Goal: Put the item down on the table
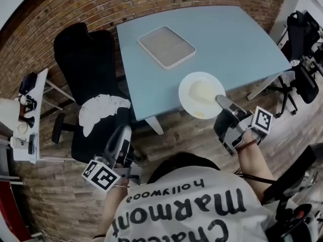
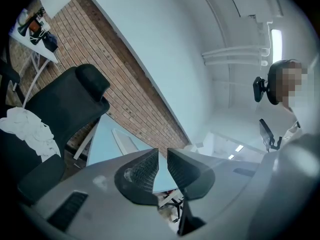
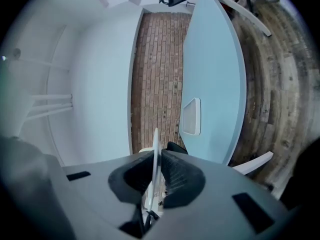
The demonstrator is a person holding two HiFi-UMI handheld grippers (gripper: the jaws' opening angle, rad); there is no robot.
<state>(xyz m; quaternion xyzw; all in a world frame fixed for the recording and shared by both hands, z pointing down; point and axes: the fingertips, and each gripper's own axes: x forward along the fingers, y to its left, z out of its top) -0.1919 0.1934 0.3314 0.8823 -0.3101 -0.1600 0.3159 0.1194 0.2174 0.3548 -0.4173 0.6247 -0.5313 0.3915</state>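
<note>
A round white plate [image 1: 201, 95] sits at the near edge of the light blue table [image 1: 227, 39], its near side past the edge. My right gripper [image 1: 222, 101] is shut on the plate's near right rim. In the right gripper view the plate [image 3: 155, 149] shows edge-on as a thin white line pinched between the jaws of the right gripper [image 3: 156, 156]. I cannot tell whether the plate touches the table. My left gripper [image 1: 121, 132] hangs low at the left beside the chair. In its own view the left gripper [image 2: 162, 156] is open by a narrow gap, holding nothing.
A white rectangular tray [image 1: 166, 47] lies at the table's far middle. A black office chair [image 1: 86, 64] with a white cloth [image 1: 103, 110] on its seat stands left of the table. A small white side table [image 1: 30, 115] is at far left, and more black chairs [image 1: 303, 39] at right.
</note>
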